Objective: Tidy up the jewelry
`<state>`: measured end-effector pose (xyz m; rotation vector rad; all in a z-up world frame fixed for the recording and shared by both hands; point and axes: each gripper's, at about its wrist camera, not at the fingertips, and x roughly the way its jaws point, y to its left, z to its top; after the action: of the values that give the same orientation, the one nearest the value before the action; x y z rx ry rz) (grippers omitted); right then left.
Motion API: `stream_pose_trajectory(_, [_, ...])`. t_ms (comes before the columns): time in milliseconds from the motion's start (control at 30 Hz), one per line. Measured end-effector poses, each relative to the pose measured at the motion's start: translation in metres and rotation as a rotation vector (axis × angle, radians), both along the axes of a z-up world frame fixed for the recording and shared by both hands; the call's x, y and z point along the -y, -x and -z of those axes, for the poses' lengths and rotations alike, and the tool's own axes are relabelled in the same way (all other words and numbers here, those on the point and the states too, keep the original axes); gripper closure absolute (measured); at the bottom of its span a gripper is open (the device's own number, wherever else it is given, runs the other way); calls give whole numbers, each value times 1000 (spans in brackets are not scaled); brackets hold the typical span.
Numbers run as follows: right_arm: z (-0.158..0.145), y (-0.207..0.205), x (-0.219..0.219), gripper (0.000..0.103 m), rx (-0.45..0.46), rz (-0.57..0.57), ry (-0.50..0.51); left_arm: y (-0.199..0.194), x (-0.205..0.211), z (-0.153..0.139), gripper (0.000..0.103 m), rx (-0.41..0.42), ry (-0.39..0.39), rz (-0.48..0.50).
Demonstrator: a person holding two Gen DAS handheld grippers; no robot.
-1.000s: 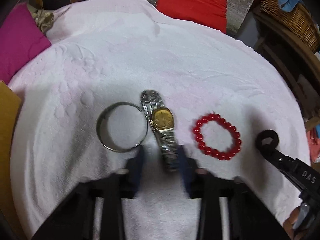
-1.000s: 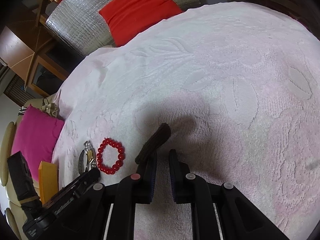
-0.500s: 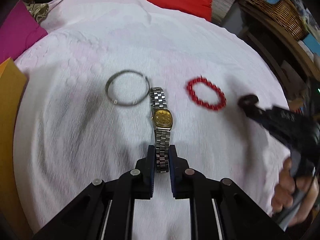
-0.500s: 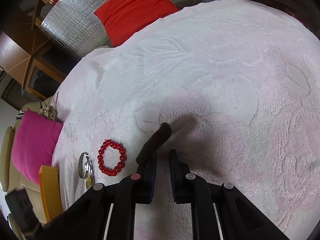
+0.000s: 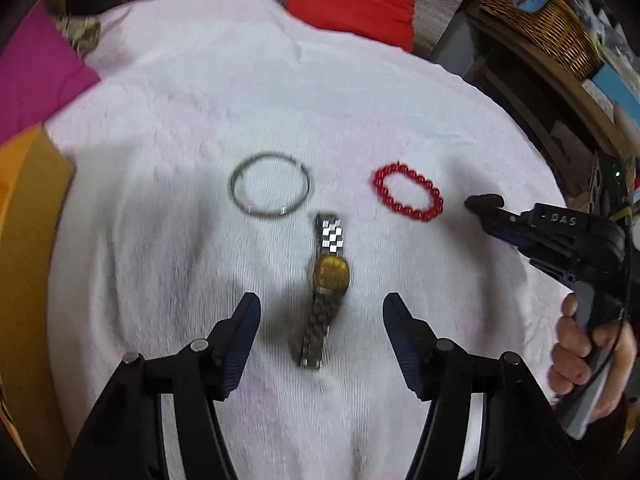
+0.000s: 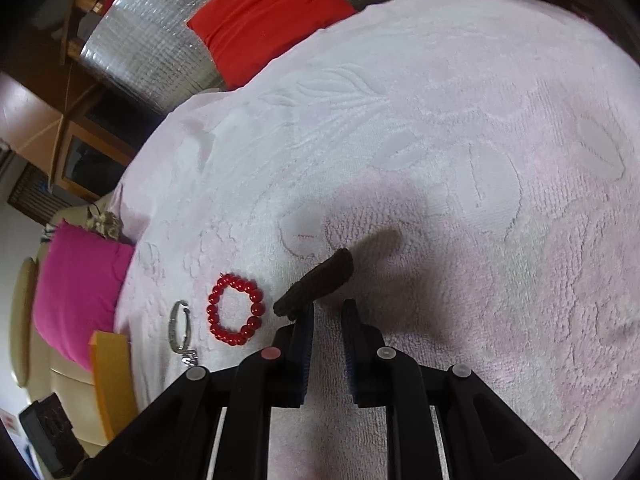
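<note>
Three pieces of jewelry lie on a pale pink textured cloth (image 5: 360, 100) spread over a rounded surface. The left claw (image 5: 322, 312) stands spread wide just above the cloth, its two fingers flanking the lower strap of a gold-faced watch (image 5: 326, 280) without touching it. The right claw (image 6: 328, 312) is nearly pressed together; a dark brown band (image 6: 318, 280) sticks out past its left finger, and whether it is pinched I cannot tell. A thin metal bangle (image 5: 270, 188) lies beyond the watch to the left, and a red bead bracelet (image 5: 408, 192) lies to the right, near the right claw's tip.
</note>
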<state>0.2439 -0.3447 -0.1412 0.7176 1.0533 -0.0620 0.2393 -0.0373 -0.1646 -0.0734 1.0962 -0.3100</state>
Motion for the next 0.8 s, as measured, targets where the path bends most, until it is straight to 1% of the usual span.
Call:
stream_pose_trajectory(100, [0, 3, 12, 84, 14, 43, -27, -5, 8, 1, 39, 32, -66, -3])
stream_pose_trajectory(167, [2, 4, 18, 81, 16, 61, -53, -10, 16, 3, 39, 27, -89, -1])
stream_pose_trajectory(233, [4, 4, 18, 81, 14, 70, -72, -13, 18, 8, 39, 19, -107, -6])
stream_pose_trajectory(333, [4, 1, 17, 81, 18, 80, -64, -15, 25, 14, 39, 9, -147, -20])
stream_pose_trajectory(400, [2, 0, 19, 81, 35, 92, -70, -23, 40, 24, 39, 0, -170, -25])
stream_pose_trajectory(467, [0, 1, 22, 80, 68, 109, -111, -21, 42, 25, 39, 9, -186, -19])
stream_pose_trajectory(500, [0, 2, 24, 78, 76, 117, -128, -21, 43, 25, 39, 11, -191, -15])
stream_pose_trajectory(567, [-2, 4, 27, 59, 87, 138, -148, -18, 45, 28, 39, 13, -198, -12])
stream_pose_trajectory(600, [-3, 6, 29, 55, 98, 150, -150, -17, 45, 28, 39, 14, -198, -12])
stream_pose_trajectory(633, [-5, 8, 31, 53, 108, 160, -147, -18, 44, 29, 39, 16, -193, -12])
stream_pose_trajectory(733, [-8, 10, 35, 53, 119, 177, -129, -19, 42, 29, 39, 18, -187, -14])
stream_pose_trajectory(800, [-7, 7, 32, 53, 115, 171, -126, -19, 43, 24, 40, 18, -184, -18])
